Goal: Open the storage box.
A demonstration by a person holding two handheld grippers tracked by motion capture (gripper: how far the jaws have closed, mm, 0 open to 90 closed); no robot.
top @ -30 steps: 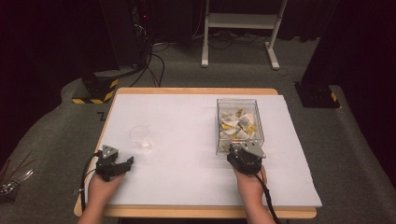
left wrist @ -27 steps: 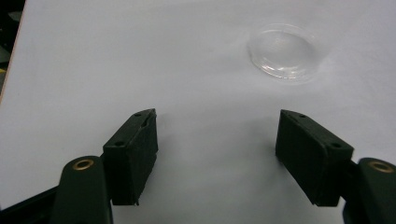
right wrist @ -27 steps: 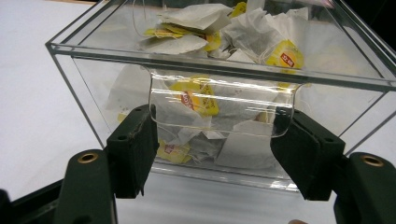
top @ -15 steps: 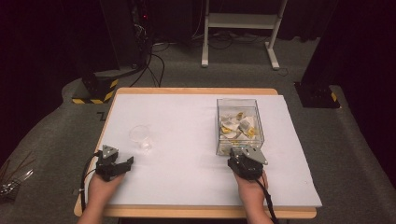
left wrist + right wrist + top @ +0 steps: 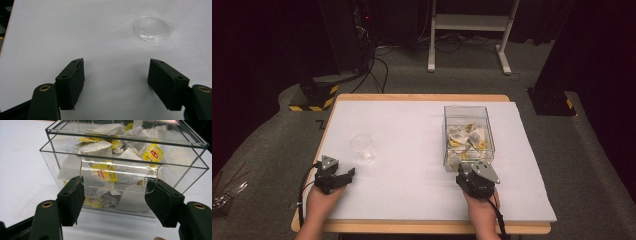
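Right gripper [image 5: 473, 171] parked at the near wall of the clear box [image 5: 468, 136] in the high view, grey plate on top, a hand [image 5: 482, 212] behind it coming up from the bottom edge. Box standing upright on the right half of the white counter [image 5: 412, 130], packed with white tea bags [image 5: 467, 140] bearing yellow tags. Over on the left, left gripper [image 5: 343, 176] low at the near-left corner of the counter, jaws spread and pointing up and to the right, held by the other hand [image 5: 319, 207]. Clear plastic cup [image 5: 361, 145] just beyond it, apart from the jaws, alone on the white surface.

Next, left gripper view: left gripper [image 5: 115, 82] wide open, nothing between the two black jaws, only bare white counter [image 5: 62, 32]. Clear cup [image 5: 151, 27] ahead and off to the right, well short of contact, seen from above as a round transparent rim.

Finally, right gripper view: right gripper [image 5: 113, 200] also spread wide, holding nothing. Clear box [image 5: 125, 167] straight ahead and very close, its near wall spanning the gap between the jaws; touching or just shy, cannot tell. Curved cut-out in the front panel sitting right between the jaw tips. Tea bags [image 5: 110, 173] piled inside, yellow labels plain through the wall. White counter [image 5: 22, 165] stretching off to the left.
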